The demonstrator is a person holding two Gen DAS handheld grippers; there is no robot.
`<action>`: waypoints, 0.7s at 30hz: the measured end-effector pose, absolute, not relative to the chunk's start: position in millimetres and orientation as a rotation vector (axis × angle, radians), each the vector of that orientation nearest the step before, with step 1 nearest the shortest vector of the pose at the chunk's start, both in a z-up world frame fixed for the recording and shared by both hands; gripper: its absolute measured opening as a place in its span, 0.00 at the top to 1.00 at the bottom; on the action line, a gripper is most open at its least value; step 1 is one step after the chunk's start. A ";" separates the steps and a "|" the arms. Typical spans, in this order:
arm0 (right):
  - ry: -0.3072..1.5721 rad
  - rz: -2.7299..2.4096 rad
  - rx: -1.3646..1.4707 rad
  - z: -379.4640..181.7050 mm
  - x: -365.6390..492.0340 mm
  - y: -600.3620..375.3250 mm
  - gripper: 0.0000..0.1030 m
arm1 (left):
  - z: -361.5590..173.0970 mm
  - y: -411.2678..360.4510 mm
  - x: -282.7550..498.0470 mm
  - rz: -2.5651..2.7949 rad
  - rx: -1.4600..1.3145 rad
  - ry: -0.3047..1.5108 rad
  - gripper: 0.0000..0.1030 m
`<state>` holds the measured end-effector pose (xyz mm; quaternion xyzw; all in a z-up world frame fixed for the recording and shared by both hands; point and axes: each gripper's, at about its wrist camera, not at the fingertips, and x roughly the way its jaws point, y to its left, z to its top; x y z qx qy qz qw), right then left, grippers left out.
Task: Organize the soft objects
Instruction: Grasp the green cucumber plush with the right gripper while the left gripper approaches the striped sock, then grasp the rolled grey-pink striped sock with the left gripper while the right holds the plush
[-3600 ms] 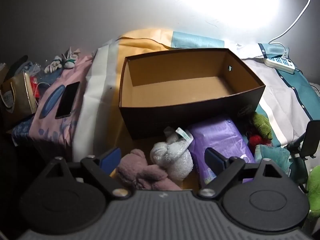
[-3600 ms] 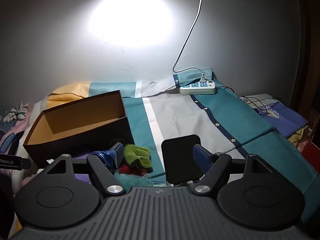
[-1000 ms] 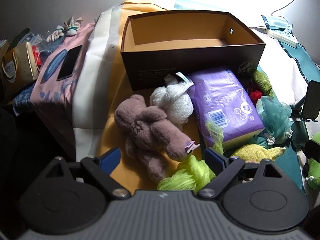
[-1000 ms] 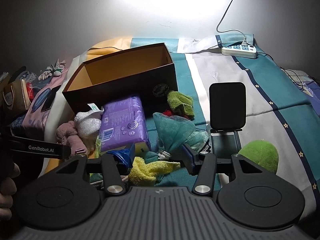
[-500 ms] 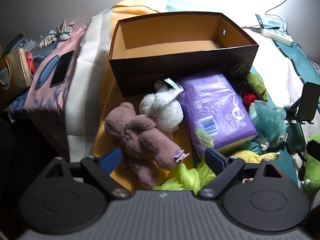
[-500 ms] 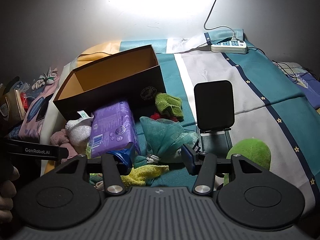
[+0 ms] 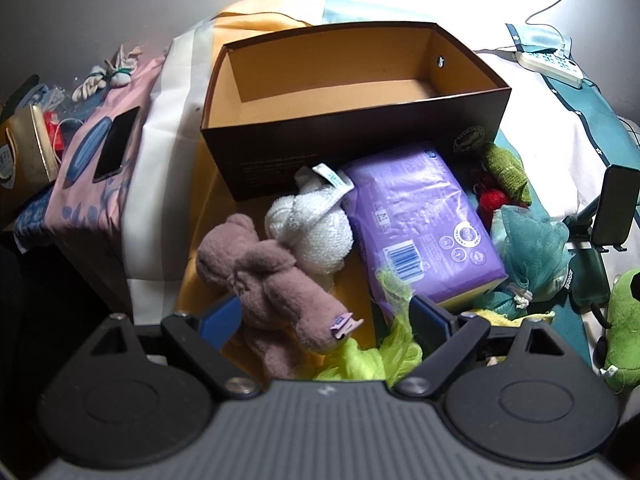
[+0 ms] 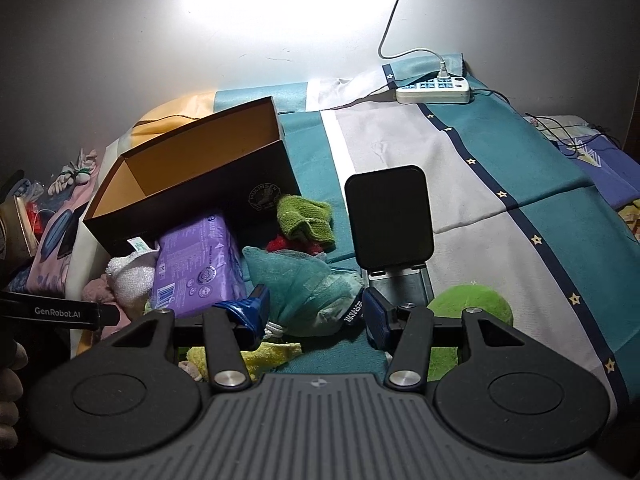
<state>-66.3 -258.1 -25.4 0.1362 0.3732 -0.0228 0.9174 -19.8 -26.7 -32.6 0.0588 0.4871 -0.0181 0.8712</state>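
green plush (image 7: 624, 328) cut off at right edge, box logo (image 8: 263, 197) lettering blurred

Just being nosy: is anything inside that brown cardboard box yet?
The box looks empty: bare orange floor and walls. Its near wall hides the front strip of floor. The soft things lie outside, in front.

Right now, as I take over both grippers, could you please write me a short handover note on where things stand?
Left gripper: open, empty, poised over the mauve plush toy.
Right gripper: open, its fingers either side of the teal mesh bath pouf, not closed on it.
Cardboard box: nothing in it yet.
In front of the box: white pouf, purple tissue pack, green knit cloth, red item, lime mesh, yellow towel, green plush.
Done: nothing boxed.
Left: move each soft item into the box.
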 end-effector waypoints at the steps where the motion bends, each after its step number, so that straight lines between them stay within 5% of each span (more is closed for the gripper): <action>1: 0.769 -0.053 0.283 -26.0 -66.1 -261.4 0.66 | -32.8 -28.2 -18.7 -0.040 0.123 1.020 0.12; 21: 0.913 -0.176 0.350 -54.2 -73.9 -329.8 0.65 | -42.6 -44.5 -38.9 -0.401 0.116 1.048 0.12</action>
